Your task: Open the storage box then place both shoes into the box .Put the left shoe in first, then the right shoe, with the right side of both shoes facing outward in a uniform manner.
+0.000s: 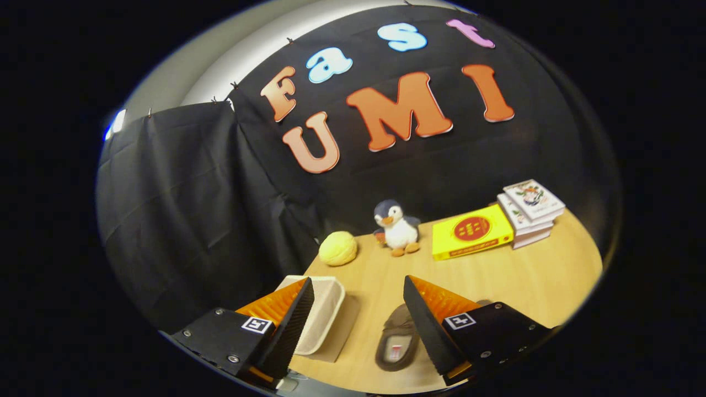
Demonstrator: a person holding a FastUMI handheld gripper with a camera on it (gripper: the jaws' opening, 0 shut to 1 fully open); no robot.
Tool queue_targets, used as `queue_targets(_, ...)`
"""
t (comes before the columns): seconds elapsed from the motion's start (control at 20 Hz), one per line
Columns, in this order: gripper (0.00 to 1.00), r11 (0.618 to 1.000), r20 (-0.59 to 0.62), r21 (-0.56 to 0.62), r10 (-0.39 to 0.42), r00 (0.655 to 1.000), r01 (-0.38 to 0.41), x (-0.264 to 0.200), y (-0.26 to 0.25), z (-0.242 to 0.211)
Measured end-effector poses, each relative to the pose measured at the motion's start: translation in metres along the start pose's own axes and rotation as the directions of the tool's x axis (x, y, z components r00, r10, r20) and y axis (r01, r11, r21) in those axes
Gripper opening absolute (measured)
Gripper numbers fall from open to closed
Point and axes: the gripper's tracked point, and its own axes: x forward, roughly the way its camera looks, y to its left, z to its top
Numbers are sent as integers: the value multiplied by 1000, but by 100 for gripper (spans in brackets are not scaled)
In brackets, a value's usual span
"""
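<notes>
Gripper view, gripper [358, 286] spread wide, shoe [397, 344] seemingly below

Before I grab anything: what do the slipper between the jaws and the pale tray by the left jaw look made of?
The brown slipper looks like soft fabric, matte and fuzzy, with a lighter insole; partly hidden by one jaw. The cream rectangular tray seems to be smooth moulded plastic with a rounded rim, though it's blurred. The gripper has its jaws open.

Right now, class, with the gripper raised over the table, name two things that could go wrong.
1. The gripper is open, with the slipper partly hidden behind one finger; a blind descent could clip it.
2. The storage box sits near the table edge; pushing its lid might slide it off.
</notes>
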Motion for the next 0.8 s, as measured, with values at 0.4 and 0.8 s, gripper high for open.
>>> queue_targets(0.4, 97, 996, -244, 38, 84, 966, -77, 54, 20, -94)
queue_targets(0.8, 97, 958, -402, 232, 251, 881, -167, 97, 58, -154)
